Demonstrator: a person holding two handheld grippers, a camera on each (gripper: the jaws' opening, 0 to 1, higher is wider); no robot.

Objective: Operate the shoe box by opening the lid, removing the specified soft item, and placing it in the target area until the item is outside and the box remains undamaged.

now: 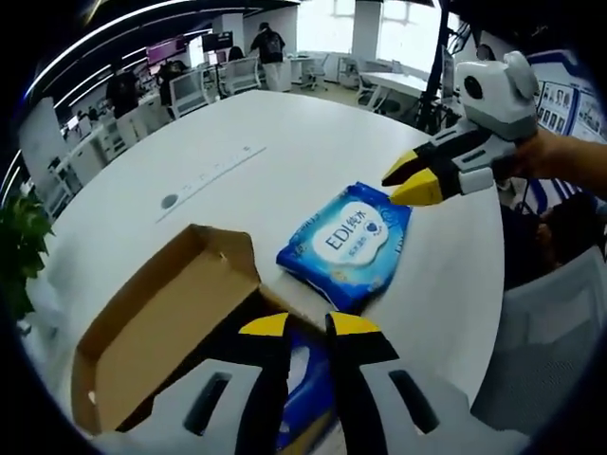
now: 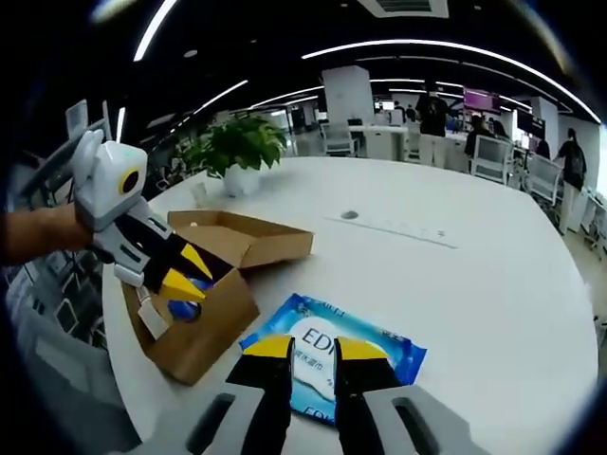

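An open brown cardboard shoe box (image 1: 161, 322) sits on the white round table (image 1: 237, 142), its lid (image 2: 256, 237) folded back. My left gripper (image 1: 309, 326) hangs over the box's inner edge, jaws a narrow gap apart, with a second blue pack (image 1: 305, 379) below them inside the box. From the right gripper view, the left gripper (image 2: 188, 274) is over the box (image 2: 204, 332). A blue soft wipes pack (image 1: 346, 242) lies flat on the table beside the box. My right gripper (image 1: 406, 183) hovers at its far corner, slightly open and holding nothing; in its own view the right gripper (image 2: 314, 347) is above the pack (image 2: 332, 365).
A potted plant (image 2: 237, 147) stands at the table's edge beyond the box. A cable slot and round grommet (image 2: 349, 215) mark the table's middle. Office chairs, desks and standing people (image 1: 268, 47) lie beyond the table. A person's hand (image 1: 555, 156) holds the right gripper.
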